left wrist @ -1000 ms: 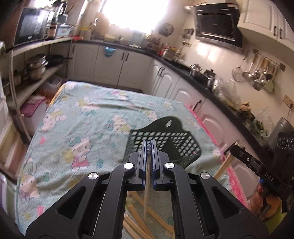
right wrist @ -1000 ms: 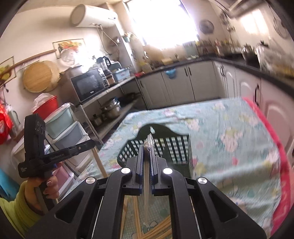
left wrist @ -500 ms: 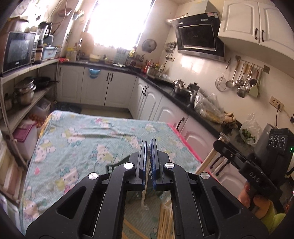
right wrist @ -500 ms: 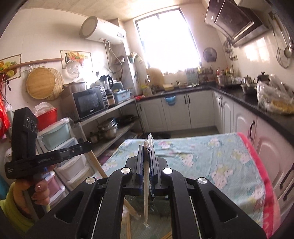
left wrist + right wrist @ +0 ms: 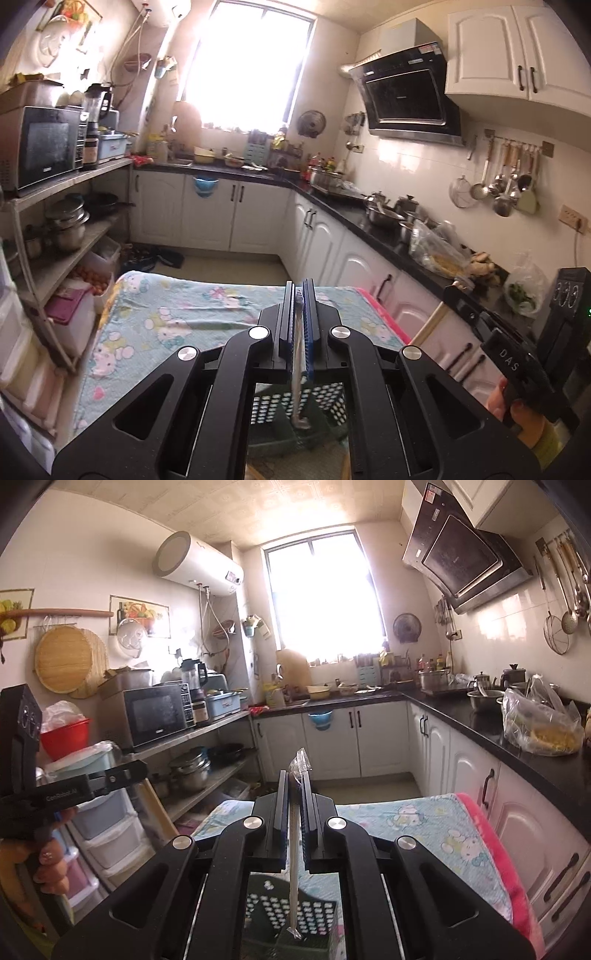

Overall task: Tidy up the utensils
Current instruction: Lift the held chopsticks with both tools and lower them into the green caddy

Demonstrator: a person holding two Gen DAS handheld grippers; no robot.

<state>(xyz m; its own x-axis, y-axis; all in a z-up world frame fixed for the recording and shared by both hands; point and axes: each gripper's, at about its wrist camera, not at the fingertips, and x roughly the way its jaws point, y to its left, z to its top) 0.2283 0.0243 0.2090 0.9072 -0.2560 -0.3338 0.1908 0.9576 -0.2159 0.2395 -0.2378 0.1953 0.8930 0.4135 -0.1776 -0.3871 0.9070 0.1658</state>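
Observation:
My left gripper (image 5: 299, 291) is shut on a thin wrapped pair of chopsticks (image 5: 297, 391) that hangs down between the fingers. Its lower end hangs over the dark green perforated basket (image 5: 291, 413) on the cartoon-print tablecloth (image 5: 177, 314). My right gripper (image 5: 294, 775) is shut on another plastic-wrapped pair of chopsticks (image 5: 293, 878). The wrapper's tip sticks up past the fingers, and the lower end hangs over the same basket (image 5: 273, 912). Each view shows the other gripper at its side edge: the right one (image 5: 458, 295), the left one (image 5: 129, 771), each with a pale stick below it.
White cabinets under a black counter (image 5: 373, 229) run along the table's right side, with pots and bags on top. To the left stand open shelves (image 5: 66, 236) holding pots and a microwave, plus plastic drawers (image 5: 107, 830). A pink edge (image 5: 495, 849) borders the cloth.
Both grippers have risen and tipped upward, each still holding its chopsticks. The basket slid to the bottom of both views, and the loose chopsticks on the table dropped out of sight.

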